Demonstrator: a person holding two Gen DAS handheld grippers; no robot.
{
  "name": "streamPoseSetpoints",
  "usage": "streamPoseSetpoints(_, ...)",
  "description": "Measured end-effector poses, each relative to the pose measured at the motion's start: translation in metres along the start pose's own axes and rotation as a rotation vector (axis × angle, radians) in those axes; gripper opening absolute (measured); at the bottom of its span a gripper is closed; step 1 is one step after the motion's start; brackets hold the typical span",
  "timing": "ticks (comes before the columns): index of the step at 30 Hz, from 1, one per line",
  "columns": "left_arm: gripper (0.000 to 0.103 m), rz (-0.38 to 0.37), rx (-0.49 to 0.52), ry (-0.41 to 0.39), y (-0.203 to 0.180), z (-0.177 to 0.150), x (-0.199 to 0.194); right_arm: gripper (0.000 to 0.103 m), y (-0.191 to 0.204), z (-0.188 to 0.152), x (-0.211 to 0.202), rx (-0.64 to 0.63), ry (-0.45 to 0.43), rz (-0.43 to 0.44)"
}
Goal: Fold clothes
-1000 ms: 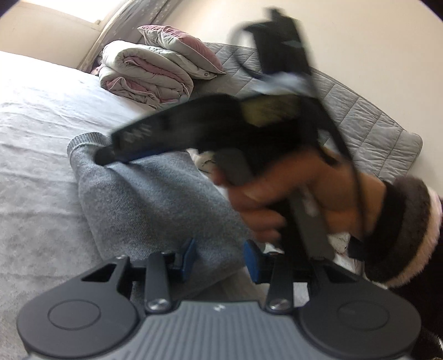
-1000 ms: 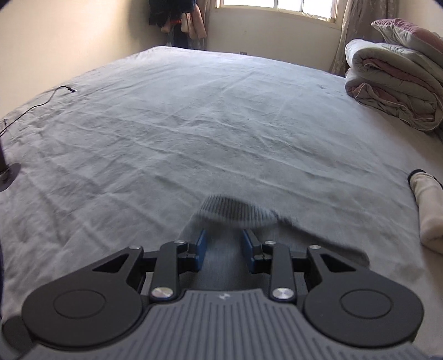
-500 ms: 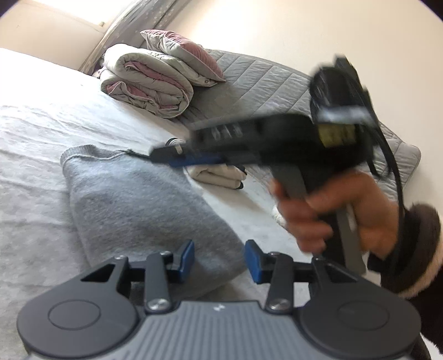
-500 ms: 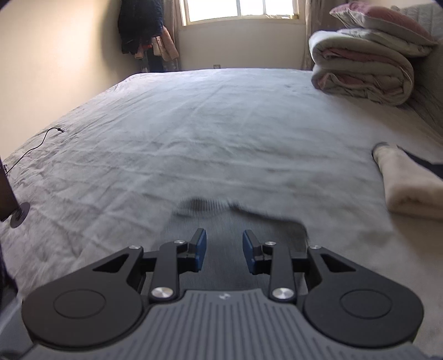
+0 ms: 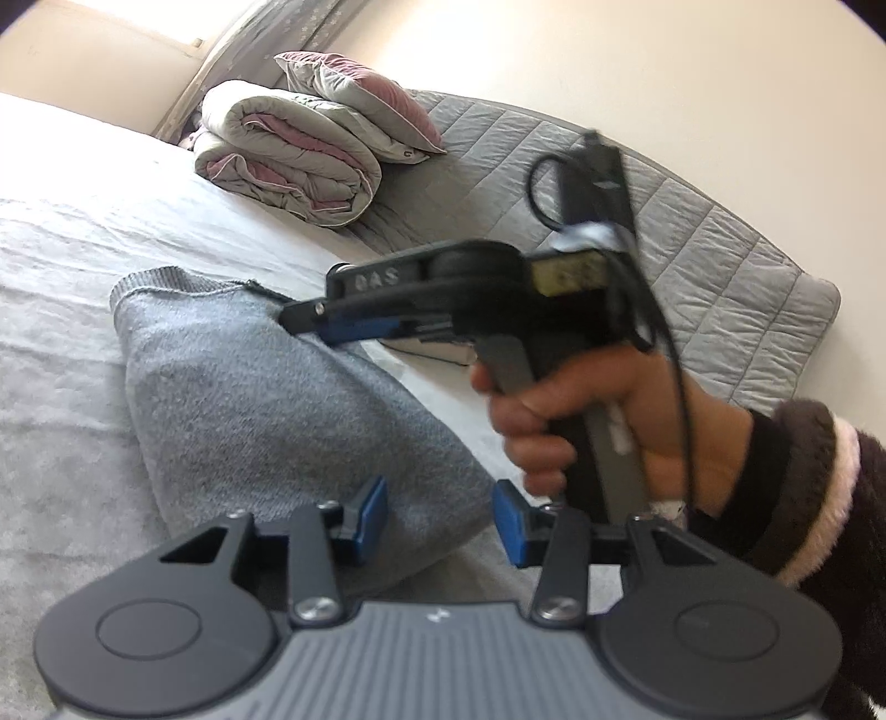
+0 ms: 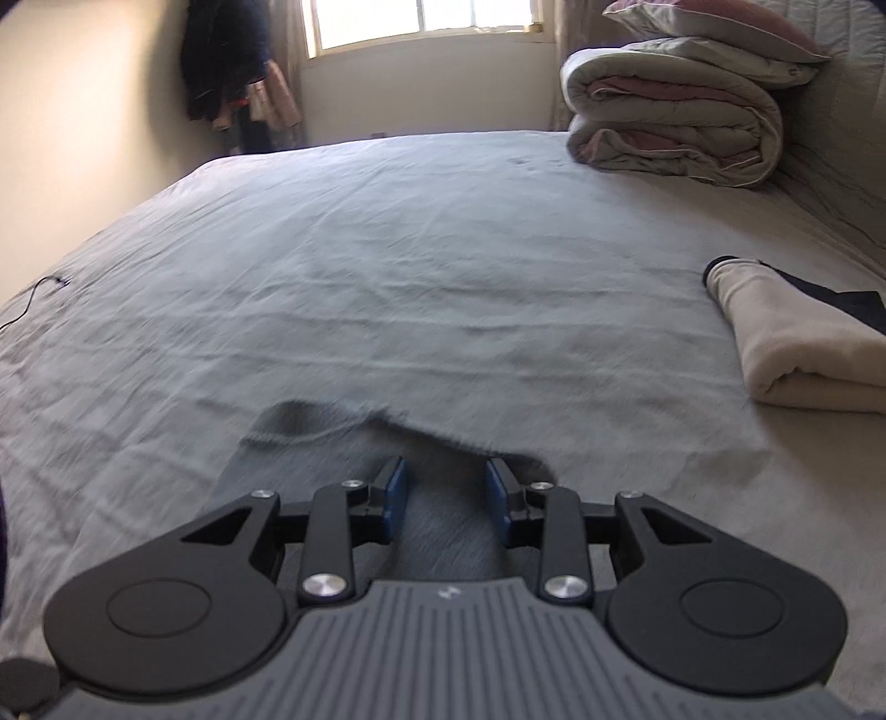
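A wide bed (image 6: 387,266) fills the room, its pale grey sheet rumpled into low wrinkles. At the far wall a bright window (image 6: 421,22) stands beside dark clothes hanging (image 6: 227,61) in the corner. A rolled duvet (image 6: 675,127) with a pillow (image 5: 360,94) on top sits against the quilted grey headboard (image 5: 692,243). The folded grey sweater (image 5: 266,410) lies flat on the sheet, near a folded cream garment (image 6: 797,354). The left gripper (image 5: 437,515) hovers at the sweater's near edge, jaws apart and grasping nothing. The right gripper (image 6: 446,493), held by a hand (image 5: 598,421) in a dark fuzzy sleeve (image 5: 803,487), is over the sweater, jaws parted and empty. A thin cable (image 6: 27,304) trails across the sheet's left side.
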State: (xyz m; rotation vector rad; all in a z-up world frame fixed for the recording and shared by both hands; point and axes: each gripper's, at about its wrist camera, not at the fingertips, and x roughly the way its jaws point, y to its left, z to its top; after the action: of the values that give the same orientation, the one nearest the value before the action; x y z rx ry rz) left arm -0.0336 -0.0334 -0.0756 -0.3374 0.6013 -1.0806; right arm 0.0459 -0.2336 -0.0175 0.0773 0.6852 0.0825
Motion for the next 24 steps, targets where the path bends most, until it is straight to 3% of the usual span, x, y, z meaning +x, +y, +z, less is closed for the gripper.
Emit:
streamPoseSetpoints(10, 0.044, -0.004, -0.004, 0.010, -0.004, 0.004, -0.009, 0.034, 0.006, -0.020, -0.052, -0.028, -0.009, 0.074)
streamPoseSetpoints(17, 0.045, 0.012, 0.028, 0.073, -0.011, -0.003, -0.021, 0.034, 0.006, -0.060, -0.079, -0.050, 0.042, 0.065)
streamPoseSetpoints(24, 0.052, 0.031, 0.054, 0.160, -0.017, -0.014, -0.033, 0.035, -0.009, -0.087, -0.097, 0.018, 0.091, 0.068)
